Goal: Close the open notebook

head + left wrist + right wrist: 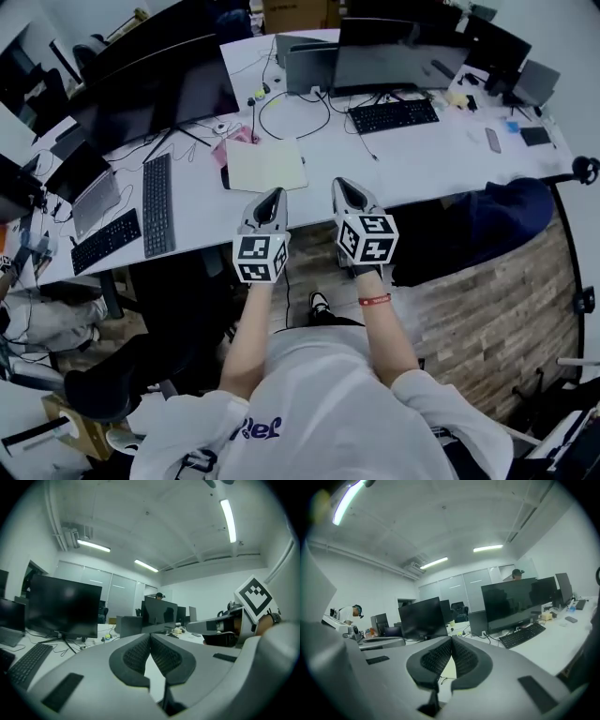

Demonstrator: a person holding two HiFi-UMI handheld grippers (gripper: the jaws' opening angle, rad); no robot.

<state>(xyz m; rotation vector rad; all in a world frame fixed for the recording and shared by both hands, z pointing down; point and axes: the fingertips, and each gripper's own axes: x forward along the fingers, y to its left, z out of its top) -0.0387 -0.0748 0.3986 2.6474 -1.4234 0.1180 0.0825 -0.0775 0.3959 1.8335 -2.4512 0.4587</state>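
Two empty: left claw (pixel 274 194), right claw (pixel 340 185) closed near notebook (pixel 265 164).

Long ceiling tubes (pixel 228 520) wash the office in even, cool light; the white desk (pixel 441 155) glows bright, with deep shadow beneath its near edge. Both gripper views bulge like fisheyes and blacken at the corners. One tube (pixel 347 501) flares, smeared, in the right gripper view.

Cream pages on the open rectangular paper notebook (pixel 265 164); white bench (pixel 422 159); black flat keyboard (pixel 157 204) left of the notebook; grey left hand-held gripper (pixel 273 195) and right hand-held gripper (pixel 342 185), black-and-white square-marked cubes.
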